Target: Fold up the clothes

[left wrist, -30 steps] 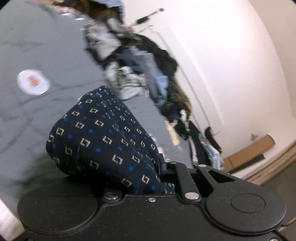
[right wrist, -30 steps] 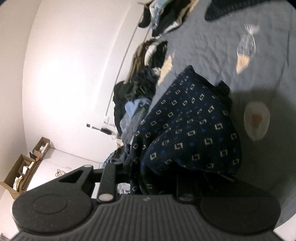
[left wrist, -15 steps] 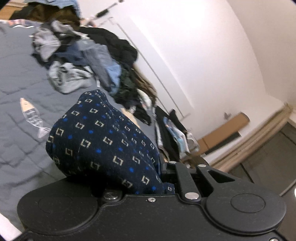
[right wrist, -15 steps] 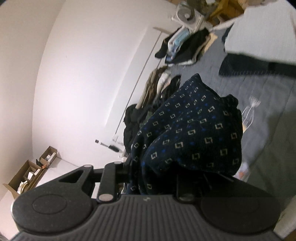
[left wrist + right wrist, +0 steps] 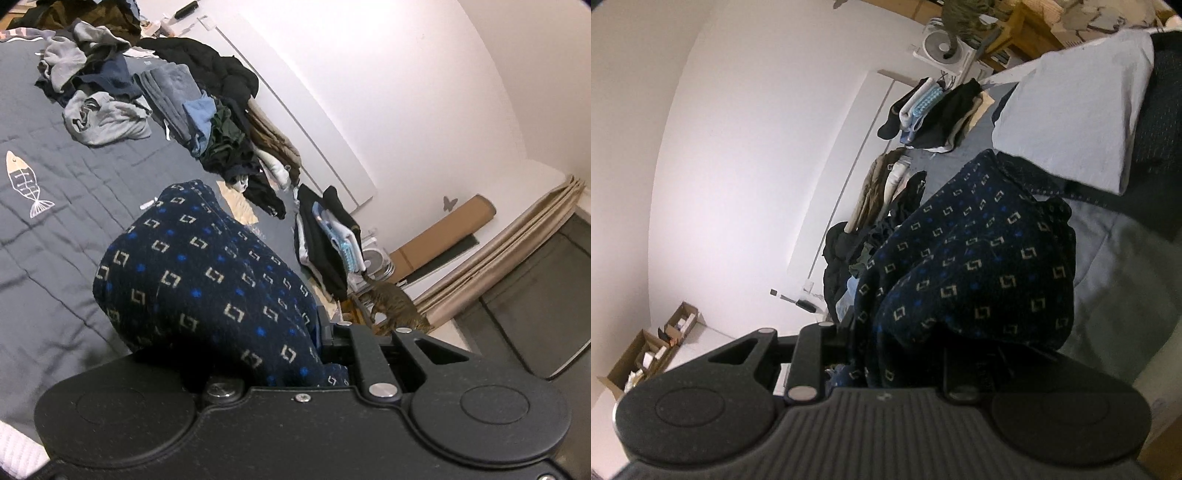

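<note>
Left wrist view: patterned garment [image 5: 207,280] clamped in left gripper [image 5: 295,354], above bed [image 5: 55,221].
Right gripper [image 5: 897,354] likewise clamped on it; folded stack [image 5: 938,110] ahead, beyond both.

Patterned garment [image 5: 207,280] hides both grippers' fingers; cat [image 5: 964,14] cut off by top edge in right view

A wide bed covered by a grey quilted bedspread [image 5: 55,229] with a stitched white fish outline [image 5: 24,182] carries everything. Along its far edge by the white wall lies a loose heap of unfolded grey, blue and black clothes [image 5: 147,85]. Further right along that edge sits a small stack of folded dark and pale garments [image 5: 328,240]. In the right wrist view, a pale blue pillow [image 5: 1071,107] rests on the spread.
</note>
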Available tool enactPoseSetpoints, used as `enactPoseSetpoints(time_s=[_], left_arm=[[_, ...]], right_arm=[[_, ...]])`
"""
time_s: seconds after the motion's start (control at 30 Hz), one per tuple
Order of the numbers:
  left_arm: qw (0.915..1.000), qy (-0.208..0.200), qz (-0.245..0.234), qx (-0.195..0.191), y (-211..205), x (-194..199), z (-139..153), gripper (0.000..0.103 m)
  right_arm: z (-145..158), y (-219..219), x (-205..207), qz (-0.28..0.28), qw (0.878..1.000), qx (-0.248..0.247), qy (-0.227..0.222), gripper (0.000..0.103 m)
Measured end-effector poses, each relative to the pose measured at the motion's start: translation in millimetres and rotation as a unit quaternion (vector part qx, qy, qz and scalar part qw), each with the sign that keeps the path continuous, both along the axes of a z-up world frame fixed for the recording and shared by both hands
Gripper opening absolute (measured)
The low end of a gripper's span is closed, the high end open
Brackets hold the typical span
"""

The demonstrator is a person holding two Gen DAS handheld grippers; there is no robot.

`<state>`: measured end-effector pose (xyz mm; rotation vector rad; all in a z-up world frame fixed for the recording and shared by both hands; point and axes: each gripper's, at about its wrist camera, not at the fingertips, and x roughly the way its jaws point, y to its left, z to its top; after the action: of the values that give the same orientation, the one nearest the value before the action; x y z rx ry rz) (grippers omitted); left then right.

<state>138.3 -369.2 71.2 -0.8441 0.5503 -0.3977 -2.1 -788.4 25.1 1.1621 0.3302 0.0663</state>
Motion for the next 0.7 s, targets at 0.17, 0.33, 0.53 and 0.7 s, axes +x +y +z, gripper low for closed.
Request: enactPoseSetpoints(time_s=[0.17, 0.33, 0.53, 0.7], left_arm=[[0.9998, 0.004, -0.022, 0.004, -23, 13, -5, 0.013], [0.9985, 0.003, -0.052, 0.014, -52, 18, -3, 0.013], [0.9975, -0.003, -0.069, 0.014, -79, 4, 8, 0.013], [0.9967, -0.026, -0.074, 0.018, -88, -7, 15, 0.013]], right_arm=[[-3, -16, -13, -0.011, 1.000, 0.001, 0.011, 0.026], [1, -26, -35, -0.039, 0.999, -0.004, 0.010, 0.026], [-1, -31, -67, -0.075, 0.997, 0.007, 0.020, 0.026], [-10, -34, -73, -0.070, 0.997, 0.001, 0.010, 0.026]])
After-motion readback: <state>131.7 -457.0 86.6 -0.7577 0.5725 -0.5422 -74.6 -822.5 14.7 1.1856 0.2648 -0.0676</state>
